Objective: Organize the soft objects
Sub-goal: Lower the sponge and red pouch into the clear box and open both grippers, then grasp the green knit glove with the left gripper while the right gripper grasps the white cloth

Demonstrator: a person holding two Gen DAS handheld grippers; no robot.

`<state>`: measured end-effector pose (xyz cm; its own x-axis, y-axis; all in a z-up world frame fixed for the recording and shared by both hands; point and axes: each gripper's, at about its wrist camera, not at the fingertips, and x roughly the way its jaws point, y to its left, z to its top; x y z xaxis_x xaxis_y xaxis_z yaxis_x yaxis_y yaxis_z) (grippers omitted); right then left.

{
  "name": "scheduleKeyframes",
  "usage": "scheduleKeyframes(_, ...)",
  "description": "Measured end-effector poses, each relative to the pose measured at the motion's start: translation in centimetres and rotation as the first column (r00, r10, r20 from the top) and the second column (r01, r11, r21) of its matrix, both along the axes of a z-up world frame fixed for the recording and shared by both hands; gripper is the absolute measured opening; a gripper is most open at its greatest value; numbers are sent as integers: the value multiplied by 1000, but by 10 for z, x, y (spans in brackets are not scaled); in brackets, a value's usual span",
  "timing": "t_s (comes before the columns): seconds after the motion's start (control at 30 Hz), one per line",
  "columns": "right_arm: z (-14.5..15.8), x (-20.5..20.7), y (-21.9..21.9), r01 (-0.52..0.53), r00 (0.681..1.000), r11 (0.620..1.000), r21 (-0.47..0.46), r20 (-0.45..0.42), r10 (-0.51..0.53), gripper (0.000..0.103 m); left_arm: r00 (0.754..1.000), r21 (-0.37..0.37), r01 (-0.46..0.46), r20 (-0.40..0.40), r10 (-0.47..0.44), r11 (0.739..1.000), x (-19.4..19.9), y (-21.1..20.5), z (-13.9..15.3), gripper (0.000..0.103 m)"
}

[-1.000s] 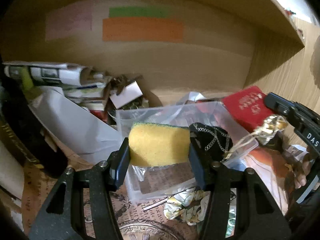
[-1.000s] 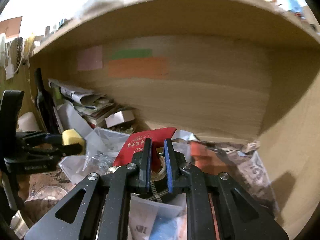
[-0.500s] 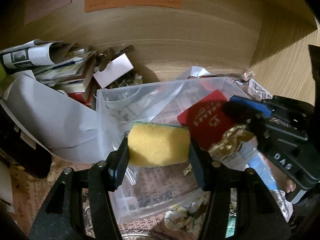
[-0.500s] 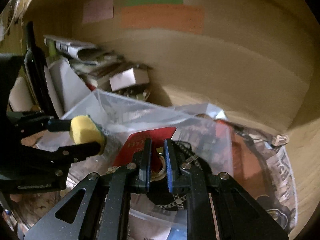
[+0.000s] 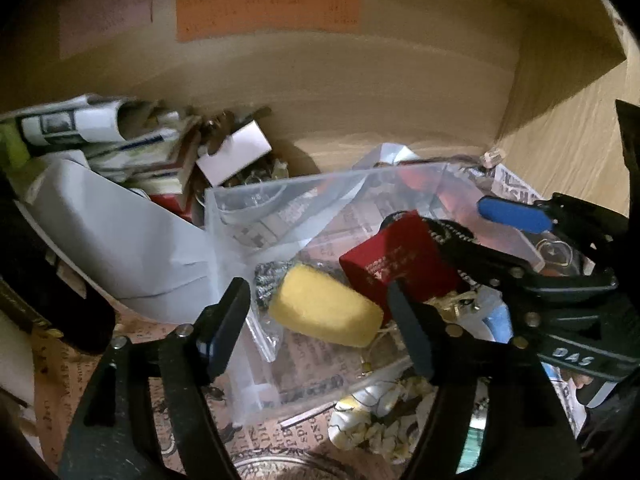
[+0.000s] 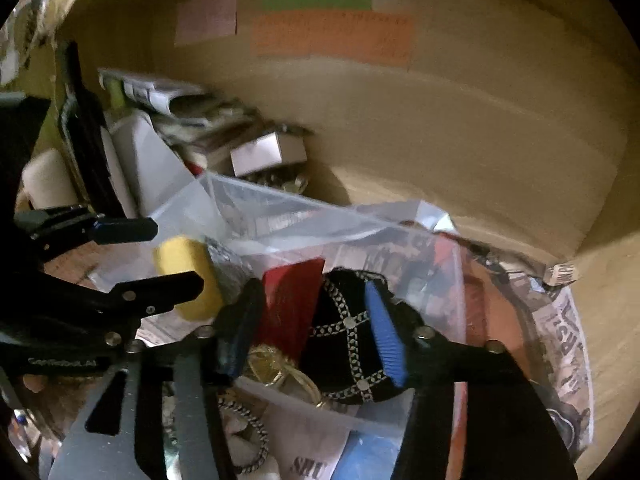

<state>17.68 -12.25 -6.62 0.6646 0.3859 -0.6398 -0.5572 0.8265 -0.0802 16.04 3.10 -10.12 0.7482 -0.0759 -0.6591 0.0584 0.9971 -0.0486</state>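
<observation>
A yellow sponge (image 5: 326, 307) lies loose in a clear plastic bin (image 5: 320, 184), tilted, just beyond my open left gripper (image 5: 320, 300). It also shows in the right wrist view (image 6: 188, 276). My right gripper (image 6: 312, 320) is open over a black pouch with chain trim (image 6: 344, 328), a red booklet (image 6: 290, 300) and a gold-wrapped item (image 6: 276, 368) in the same bin. The red booklet also shows in the left wrist view (image 5: 396, 264), with the right gripper (image 5: 472, 232) beside it.
This is inside a wooden shelf compartment with coloured notes on the back wall (image 5: 268, 4). Rolled newspapers and boxes (image 5: 120, 136) and a white sheet (image 5: 120, 240) crowd the left. A floral cloth (image 5: 380, 424) lies at the front. Newspaper lines the floor.
My left gripper opened and the sponge dropped into the bin. My right gripper opened too and let go of the gold-wrapped item. Both have moved lower into the compartment.
</observation>
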Motion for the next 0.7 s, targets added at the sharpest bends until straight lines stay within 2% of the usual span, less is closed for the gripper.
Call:
scheduleKeyframes(0.33, 34, -49, -21, -9, 994, 998, 65, 110, 2, 77, 995, -11, 2, 102, -1, 1000, -49, -1, 26, 94)
scheduleKeyframes(0.53, 28, -77, -32, -21, 994, 997, 77, 106, 13, 78, 996, -3, 23, 87, -22, 1000, -74, -8, 18, 94)
scheduleKeyframes(0.7, 11, -94, -38, -19, 998, 996, 89, 53, 15, 78, 999, -9, 36, 41, -36, 999, -86, -13, 1, 95)
